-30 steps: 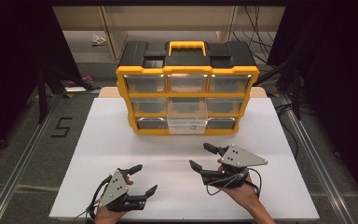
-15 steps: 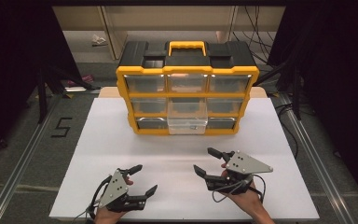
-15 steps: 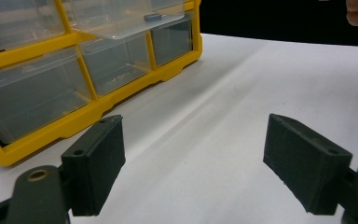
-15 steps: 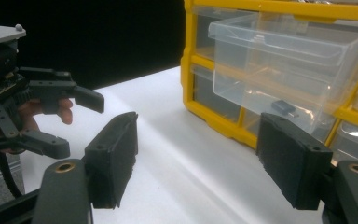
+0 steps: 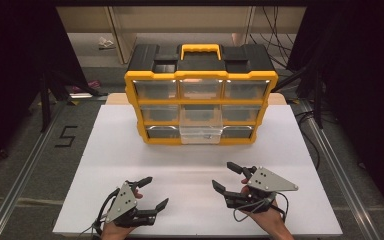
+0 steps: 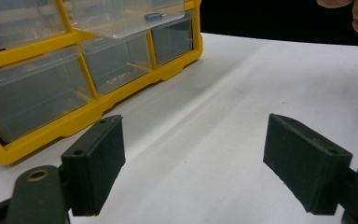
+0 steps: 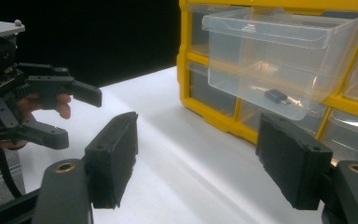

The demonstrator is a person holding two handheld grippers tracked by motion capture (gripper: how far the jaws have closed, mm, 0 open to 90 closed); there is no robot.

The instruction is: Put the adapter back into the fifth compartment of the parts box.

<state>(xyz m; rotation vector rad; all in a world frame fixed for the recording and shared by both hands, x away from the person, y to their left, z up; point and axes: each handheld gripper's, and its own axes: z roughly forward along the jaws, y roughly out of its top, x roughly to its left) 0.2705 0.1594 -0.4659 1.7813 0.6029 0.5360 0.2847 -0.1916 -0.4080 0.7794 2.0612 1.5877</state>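
The clear drawer (image 5: pixel 200 132) juts half-open from the yellow organizer (image 5: pixel 200 107) at frame center, a small dark part (image 7: pixel 277 97) inside. Both the left gripper (image 5: pixel 150 192) and right gripper (image 5: pixel 230 176) hover low, fingers wide and empty. Approach level, pinching the part gently.

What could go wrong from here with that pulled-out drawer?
The clear drawer juts from the organizer's bottom row; a careless push by the open right gripper could jam it crooked or slide the organizer back. The small dark part lying loose inside might slide if it is jolted.
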